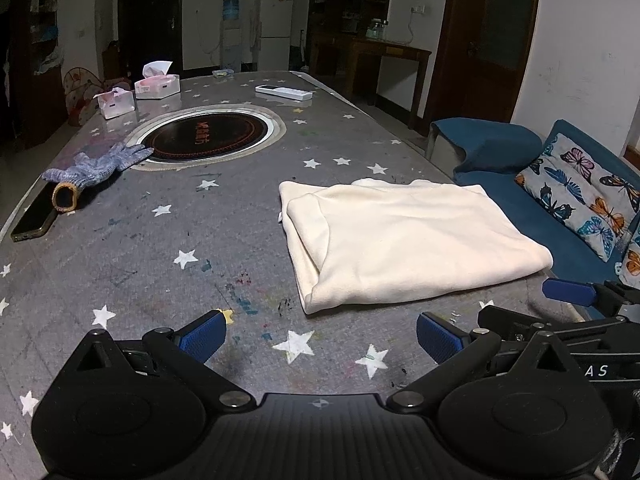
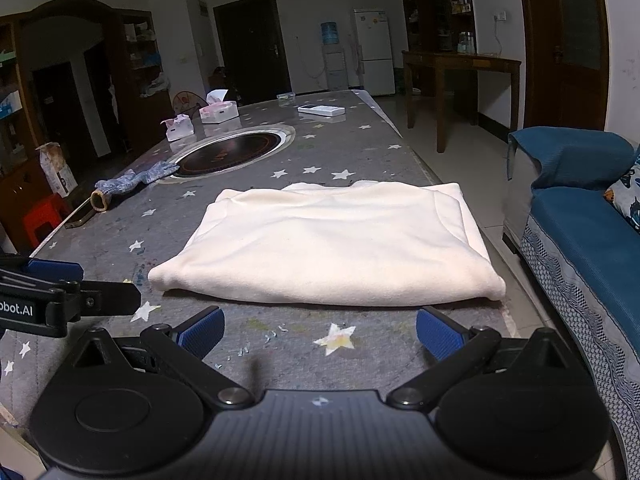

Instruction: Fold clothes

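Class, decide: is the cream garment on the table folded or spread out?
Folded. The cream garment lies as a compact rectangle with doubled layers along its edges, flat on the table.

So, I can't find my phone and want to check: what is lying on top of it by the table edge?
The cuff end of a knitted glove rests on the far end of the phone. The near part of the phone shows bare; the covered end cannot be seen.

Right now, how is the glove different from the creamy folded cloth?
The glove is bluish-grey and knitted; the folded cloth is cream and smooth. The glove lies flat, fingers reaching the round hob; the cloth sits stacked in layers, much larger. Both rest on the starry table.
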A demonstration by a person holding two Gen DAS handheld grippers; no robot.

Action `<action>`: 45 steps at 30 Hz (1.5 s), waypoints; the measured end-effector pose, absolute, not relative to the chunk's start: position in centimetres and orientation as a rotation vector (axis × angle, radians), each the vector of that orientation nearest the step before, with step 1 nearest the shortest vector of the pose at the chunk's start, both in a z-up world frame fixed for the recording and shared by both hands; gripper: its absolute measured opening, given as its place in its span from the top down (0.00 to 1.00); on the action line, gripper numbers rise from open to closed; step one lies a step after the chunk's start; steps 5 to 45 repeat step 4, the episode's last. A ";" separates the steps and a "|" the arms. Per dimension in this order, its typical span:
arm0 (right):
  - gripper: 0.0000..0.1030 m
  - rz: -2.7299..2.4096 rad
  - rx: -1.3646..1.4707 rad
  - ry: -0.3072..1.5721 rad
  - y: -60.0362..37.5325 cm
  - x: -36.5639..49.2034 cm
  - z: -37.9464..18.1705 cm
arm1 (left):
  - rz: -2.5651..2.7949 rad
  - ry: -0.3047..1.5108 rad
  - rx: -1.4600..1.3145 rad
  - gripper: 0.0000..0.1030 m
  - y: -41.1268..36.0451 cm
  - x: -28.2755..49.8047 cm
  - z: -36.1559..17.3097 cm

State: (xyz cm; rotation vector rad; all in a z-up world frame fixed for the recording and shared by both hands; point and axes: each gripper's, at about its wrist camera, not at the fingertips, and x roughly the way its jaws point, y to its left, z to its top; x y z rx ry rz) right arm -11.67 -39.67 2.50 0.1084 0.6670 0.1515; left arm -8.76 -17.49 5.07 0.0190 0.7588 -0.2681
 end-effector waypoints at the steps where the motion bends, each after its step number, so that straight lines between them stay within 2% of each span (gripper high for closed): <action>1: 0.00 0.151 0.108 0.668 -39.7 -11.7 2.5 | -0.270 0.760 0.018 0.00 -17.5 -8.7 5.1; 45: 0.00 0.153 0.107 0.670 -39.7 -11.6 2.5 | -0.267 0.762 0.024 0.00 -17.6 -8.5 5.1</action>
